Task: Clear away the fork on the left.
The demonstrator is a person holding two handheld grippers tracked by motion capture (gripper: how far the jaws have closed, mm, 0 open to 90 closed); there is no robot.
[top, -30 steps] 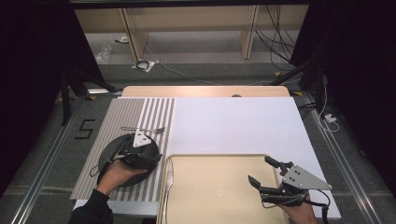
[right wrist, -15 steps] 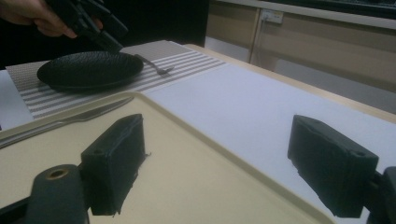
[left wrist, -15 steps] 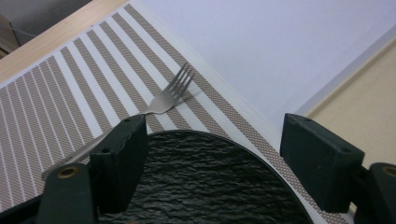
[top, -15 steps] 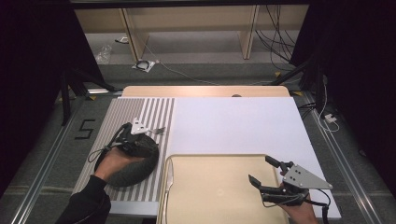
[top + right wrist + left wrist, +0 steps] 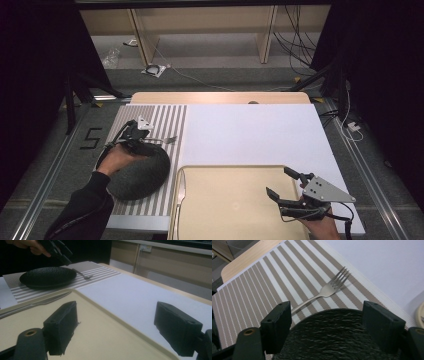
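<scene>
One fork (image 5: 329,288) lay on the striped placemat (image 5: 150,117), its tines pointing toward the white sheet (image 5: 250,135) and its handle running back under the rim of the one black plate (image 5: 332,337). The plate sat on the near half of the same mat (dark, round, with a rippled surface). One knife (image 5: 179,197) rested along the left edge of the single beige tray (image 5: 235,200), which lay at the near edge of the table, just beside the mat.

Two grippers were in play. The left gripper (image 5: 142,136) hung over the far rim of the plate, close above the fork's handle, with its jaws spread wide and nothing between the pads; in the left gripper view the plate's edge and the fork showed through the gap, and neither was pinched. The left hand (image 5: 117,157) reached in over the plate.

The right gripper (image 5: 282,185) hovered over the near right part of the tray, jaws also wide apart and empty; the right gripper view looked between them across the bare tray toward the knife, the plate and the fork beyond. It was well apart from the fork.
</scene>
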